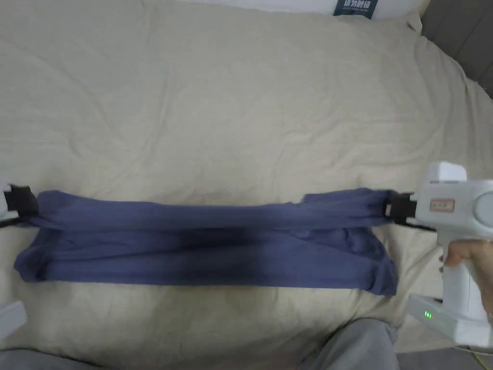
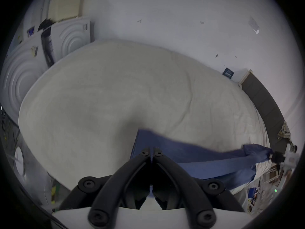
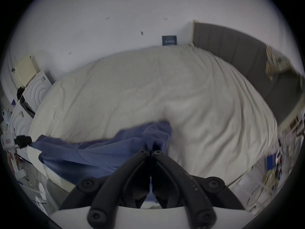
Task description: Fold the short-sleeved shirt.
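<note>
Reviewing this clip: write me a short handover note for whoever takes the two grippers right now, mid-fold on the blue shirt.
Left gripper: shut on one end of the shirt.
Right gripper: shut on the opposite end, cloth bunched at its tips.
Shirt: stretched sideways between the two grippers near the front edge of the bed; the upper band is pulled taut, the lower part sags onto the sheet.
Done: it looks already doubled lengthwise into a long strip.
Left: probably lay it flat, smooth it, then bring one end over the other to finish. Keep both grips until it is down.
</note>
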The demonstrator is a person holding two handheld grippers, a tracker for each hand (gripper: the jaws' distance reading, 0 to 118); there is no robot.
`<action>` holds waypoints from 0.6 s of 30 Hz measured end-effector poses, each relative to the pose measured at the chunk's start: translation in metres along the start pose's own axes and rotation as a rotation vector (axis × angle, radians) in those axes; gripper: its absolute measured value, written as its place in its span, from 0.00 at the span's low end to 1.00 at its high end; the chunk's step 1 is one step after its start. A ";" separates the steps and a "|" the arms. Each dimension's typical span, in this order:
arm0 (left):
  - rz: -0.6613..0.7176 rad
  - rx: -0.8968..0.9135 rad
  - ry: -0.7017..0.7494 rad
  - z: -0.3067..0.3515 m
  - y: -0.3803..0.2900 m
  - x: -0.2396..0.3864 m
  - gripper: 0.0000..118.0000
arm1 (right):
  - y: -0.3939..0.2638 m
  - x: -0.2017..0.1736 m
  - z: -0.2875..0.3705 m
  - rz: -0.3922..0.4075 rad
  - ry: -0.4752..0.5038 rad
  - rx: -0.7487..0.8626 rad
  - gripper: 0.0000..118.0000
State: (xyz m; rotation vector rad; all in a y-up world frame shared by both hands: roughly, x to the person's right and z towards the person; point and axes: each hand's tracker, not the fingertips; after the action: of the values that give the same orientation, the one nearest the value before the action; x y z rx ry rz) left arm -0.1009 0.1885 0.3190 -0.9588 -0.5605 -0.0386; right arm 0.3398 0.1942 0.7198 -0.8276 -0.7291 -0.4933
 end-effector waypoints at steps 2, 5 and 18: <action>0.022 -0.038 0.019 -0.007 -0.024 -0.004 0.00 | -0.029 0.004 -0.005 -0.046 -0.002 -0.041 0.03; 0.047 -0.105 0.107 -0.018 -0.050 -0.009 0.16 | -0.061 0.007 -0.014 -0.092 -0.008 -0.074 0.08; -0.157 0.556 0.151 0.081 -0.003 0.046 1.00 | -0.001 -0.032 0.110 0.169 -0.113 0.570 1.00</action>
State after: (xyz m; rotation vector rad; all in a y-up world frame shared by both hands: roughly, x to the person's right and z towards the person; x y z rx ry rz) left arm -0.0981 0.2598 0.3791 -0.3659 -0.4692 -0.0896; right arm 0.2759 0.2858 0.7474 -0.3770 -0.8410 -0.0731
